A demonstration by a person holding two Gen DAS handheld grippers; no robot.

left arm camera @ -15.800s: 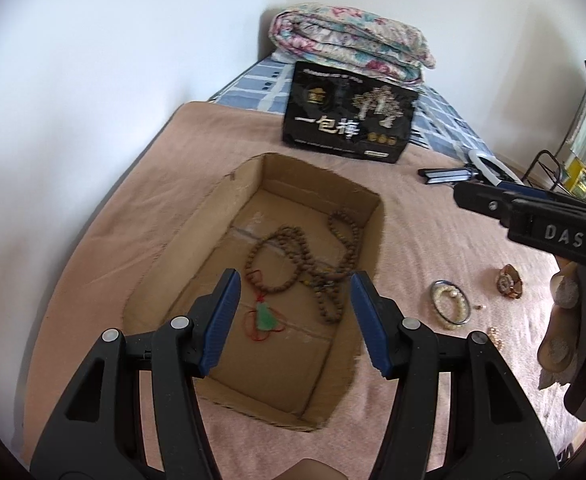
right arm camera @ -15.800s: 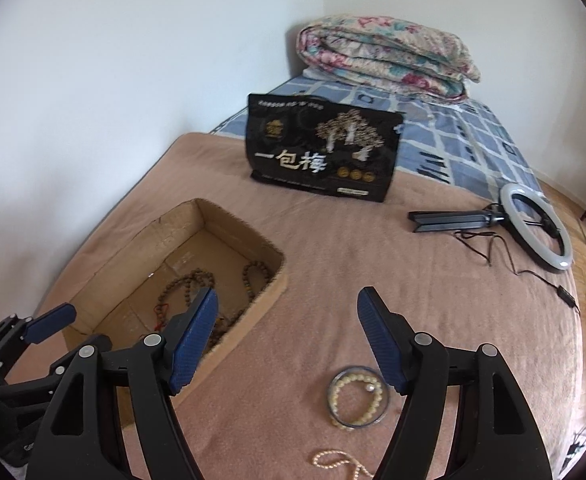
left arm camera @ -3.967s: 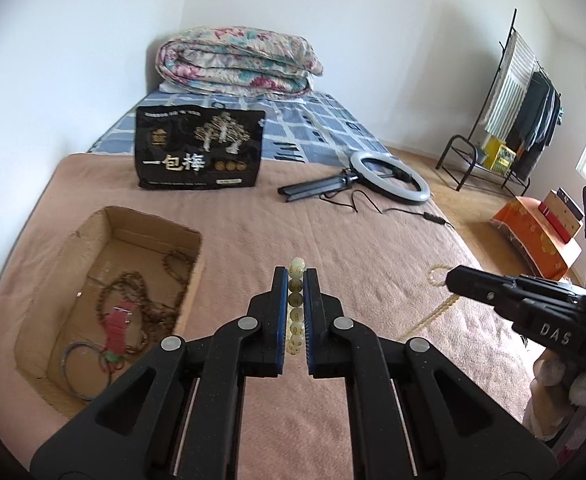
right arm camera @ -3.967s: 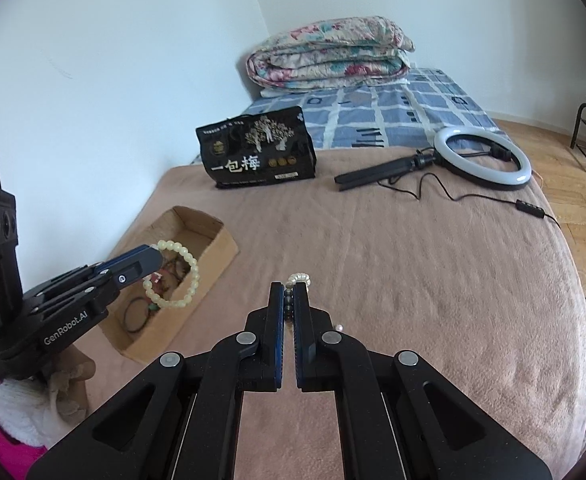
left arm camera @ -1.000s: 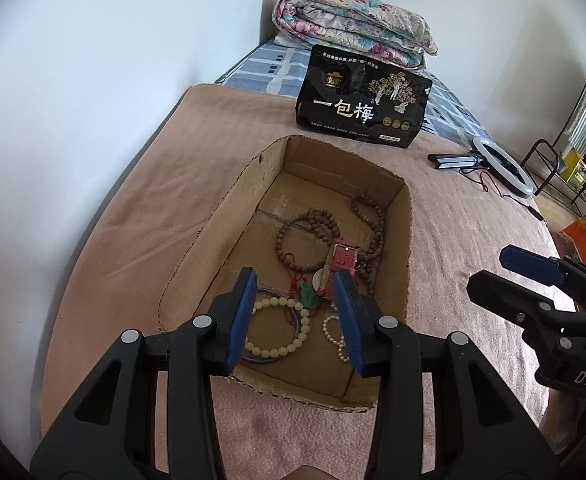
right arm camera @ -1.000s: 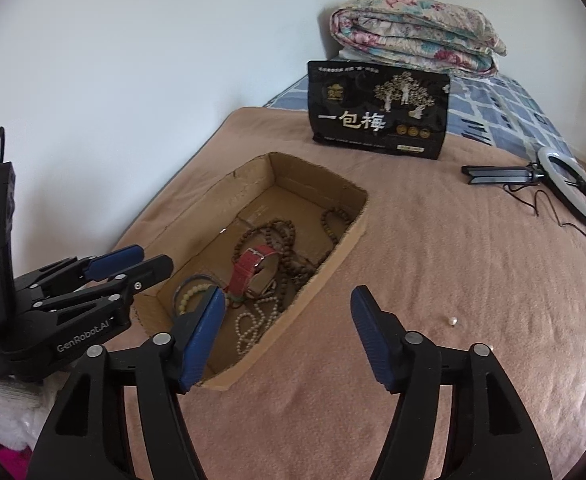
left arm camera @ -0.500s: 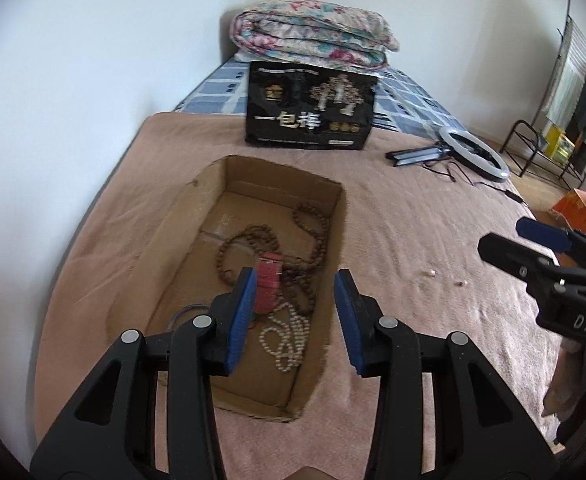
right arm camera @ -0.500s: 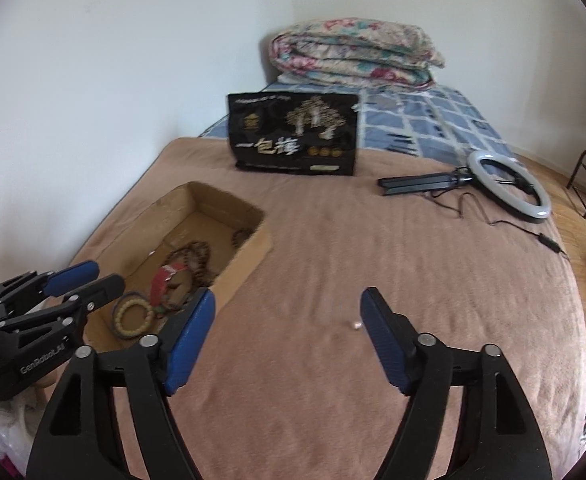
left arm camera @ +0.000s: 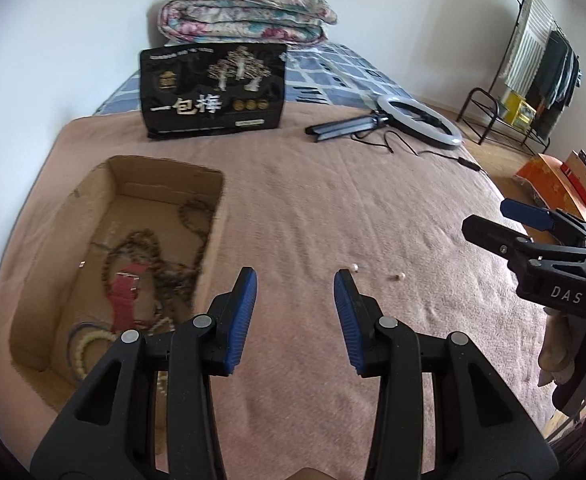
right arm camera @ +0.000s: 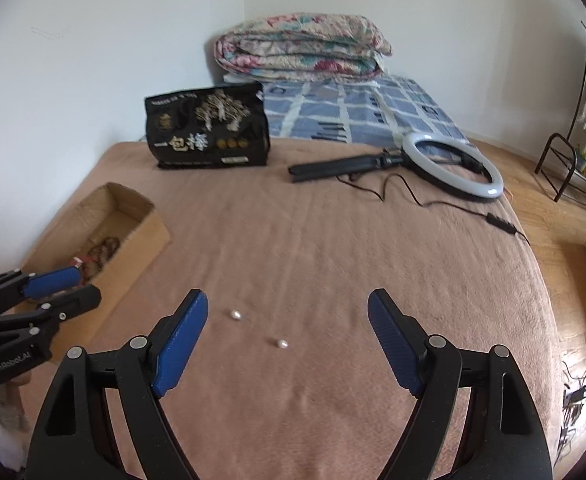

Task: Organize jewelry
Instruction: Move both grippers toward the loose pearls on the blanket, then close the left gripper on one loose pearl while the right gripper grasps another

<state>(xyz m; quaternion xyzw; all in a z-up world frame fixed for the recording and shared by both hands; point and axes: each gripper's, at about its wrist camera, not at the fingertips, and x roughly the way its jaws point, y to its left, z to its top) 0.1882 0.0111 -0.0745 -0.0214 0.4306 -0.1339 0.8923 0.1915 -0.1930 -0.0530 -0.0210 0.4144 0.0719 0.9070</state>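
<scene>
A cardboard box (left arm camera: 165,166) sits at the left of the pink blanket; it is also in the right wrist view (right arm camera: 149,224). Inside lie brown bead strings (left arm camera: 149,248), a red watch strap (left arm camera: 127,292) and a pale bead bracelet (left arm camera: 93,340). Two loose pearls (right arm camera: 235,314) (right arm camera: 282,343) rest on the blanket, just ahead of my right gripper (right arm camera: 287,298), which stands wide open and holds nothing. My left gripper (left arm camera: 295,280) is partly open and holds nothing, right of the box, with one pearl (left arm camera: 355,267) beside its right fingertip.
A black printed bag (left arm camera: 213,92) stands at the far side of the blanket, with a folded quilt (left arm camera: 245,14) behind it. A ring light (left arm camera: 417,120) with its cable lies at the back right. A clothes rack (left arm camera: 533,72) and an orange box (left arm camera: 553,180) are beyond the bed's right edge.
Both grippers have swung right, from over the box to the blanket with the two pearls. The right jaws have widened; the left jaws keep the same gap.
</scene>
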